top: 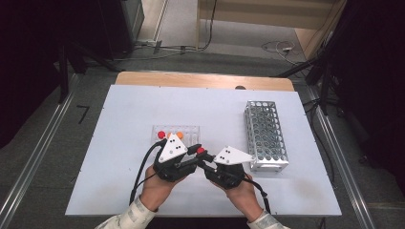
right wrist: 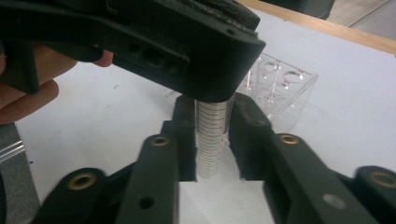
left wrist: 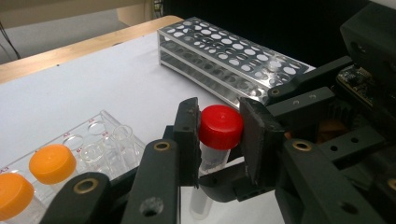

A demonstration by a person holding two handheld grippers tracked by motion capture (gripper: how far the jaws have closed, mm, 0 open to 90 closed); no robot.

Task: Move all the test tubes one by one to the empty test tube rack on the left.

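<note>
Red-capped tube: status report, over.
Left gripper shut on tube at its cap. Right gripper open, fingers either side of tube body. Nothing in the way.

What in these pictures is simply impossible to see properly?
- High view: the tube body below the red cap is hidden by the left claw and right claw.
- Right gripper view: the left claw's body covers the top of the tube.
- Left gripper view: the red markings on the clear rack are too small to read, and one orange-capped tube is cut off by the left edge.
</note>
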